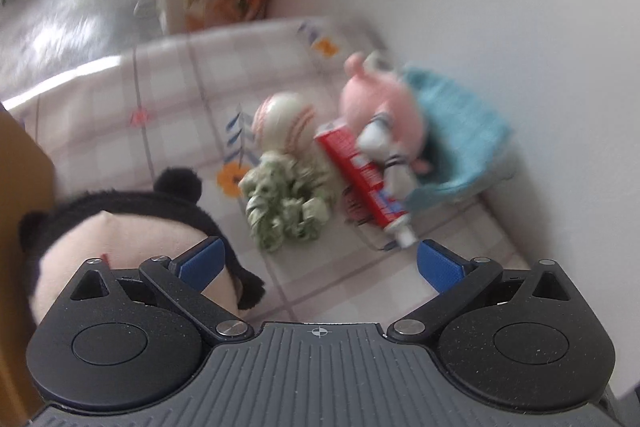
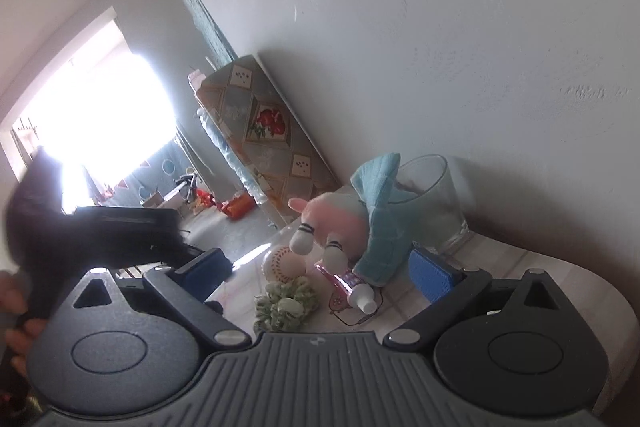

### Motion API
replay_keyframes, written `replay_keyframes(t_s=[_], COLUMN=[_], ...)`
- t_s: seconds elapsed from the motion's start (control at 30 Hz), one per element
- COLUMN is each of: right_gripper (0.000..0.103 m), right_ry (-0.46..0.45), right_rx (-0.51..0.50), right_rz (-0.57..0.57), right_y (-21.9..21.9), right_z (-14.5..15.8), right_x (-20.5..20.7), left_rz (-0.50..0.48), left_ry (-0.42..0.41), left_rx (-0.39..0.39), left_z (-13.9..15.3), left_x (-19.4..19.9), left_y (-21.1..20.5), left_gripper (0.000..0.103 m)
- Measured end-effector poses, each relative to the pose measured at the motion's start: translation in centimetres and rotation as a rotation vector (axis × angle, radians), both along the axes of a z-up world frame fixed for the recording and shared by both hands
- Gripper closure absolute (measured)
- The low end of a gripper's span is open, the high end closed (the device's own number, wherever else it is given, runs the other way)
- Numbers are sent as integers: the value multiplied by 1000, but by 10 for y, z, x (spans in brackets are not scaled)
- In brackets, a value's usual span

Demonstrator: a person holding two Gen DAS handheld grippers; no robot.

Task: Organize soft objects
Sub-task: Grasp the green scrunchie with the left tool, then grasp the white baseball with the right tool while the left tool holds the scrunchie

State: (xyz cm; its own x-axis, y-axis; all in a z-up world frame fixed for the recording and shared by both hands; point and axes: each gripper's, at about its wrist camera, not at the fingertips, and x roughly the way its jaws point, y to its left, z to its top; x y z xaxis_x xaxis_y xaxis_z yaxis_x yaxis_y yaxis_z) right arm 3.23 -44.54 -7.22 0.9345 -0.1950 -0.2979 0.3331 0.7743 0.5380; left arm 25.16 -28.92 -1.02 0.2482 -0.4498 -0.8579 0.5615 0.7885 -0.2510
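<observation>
On the checked tablecloth [image 1: 180,75] lie a green scrunchie [image 1: 286,199], a baseball [image 1: 282,123], a red toothpaste tube [image 1: 362,179], a pink plush toy [image 1: 380,107] and a teal cloth [image 1: 456,131] by the wall. A panda plush [image 1: 132,227] sits at the lower left, beside my left gripper's left finger. My left gripper [image 1: 318,267] is open and empty, above the table, short of the scrunchie. My right gripper [image 2: 320,275] is open and empty, with the scrunchie [image 2: 286,303], the ball [image 2: 285,263], the tube [image 2: 354,287], the pink plush [image 2: 336,223] and the cloth [image 2: 380,223] ahead of it.
A glass [image 2: 434,203] stands against the white wall [image 2: 440,27] behind the cloth. A brown box edge [image 1: 20,187] is at the left. A patterned board [image 2: 264,131] leans on the wall beyond the table. The left gripper's dark body [image 2: 100,231] shows at the left.
</observation>
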Motion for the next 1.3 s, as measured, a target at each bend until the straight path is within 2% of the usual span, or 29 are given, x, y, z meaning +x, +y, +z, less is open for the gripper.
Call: replay_keyframes(t_s=[0.07, 0.2, 0.33, 0.43, 0.5, 0.53, 0.57, 0.63, 0.7, 0.8, 0.93, 1.13, 1.3], right_gripper=[6, 12, 15, 17, 17, 17, 18, 20, 21, 23, 24, 24, 23], right_ry=[6, 19, 22, 19, 19, 21, 24, 26, 27, 37, 40, 9, -19], right_rx=[-6, -8, -3, 5, 6, 4, 3, 4, 4, -7, -24, -84, -125], right_rz=[0, -1, -7, -12, -16, -19, -23, -23, -22, -18, -12, 23, 154], right_y=[-1, -6, -12, -16, -18, -19, -20, -22, -23, -22, -19, -13, -21], right_z=[-6, -15, -21, -24, -26, -27, -28, -28, -28, -27, -22, 2, 33], right_x=[4, 7, 7, 5, 6, 6, 7, 7, 8, 8, 7, 3, 21], left_rz=[37, 41, -21, -26, -23, -23, -23, -19, -19, -11, 8, 29, 67], left_ry=[44, 36, 25, 30, 23, 14, 7, -8, -26, -28, -35, -71, -100], left_rx=[56, 115, 196, 266, 294, 302, 305, 288, 274, 263, 235, 140, 25], left_z=[-21, -43, -61, -78, -85, -88, -90, -88, -84, -79, -70, -34, 2], left_x=[17, 36, 50, 59, 61, 61, 61, 59, 56, 54, 53, 39, 27], left_y=[-9, -30, -58, -68, -69, -69, -69, -66, -65, -62, -53, -25, 11], left_gripper=[1, 1, 3, 10, 19, 19, 24, 38, 60, 76, 80, 81, 81])
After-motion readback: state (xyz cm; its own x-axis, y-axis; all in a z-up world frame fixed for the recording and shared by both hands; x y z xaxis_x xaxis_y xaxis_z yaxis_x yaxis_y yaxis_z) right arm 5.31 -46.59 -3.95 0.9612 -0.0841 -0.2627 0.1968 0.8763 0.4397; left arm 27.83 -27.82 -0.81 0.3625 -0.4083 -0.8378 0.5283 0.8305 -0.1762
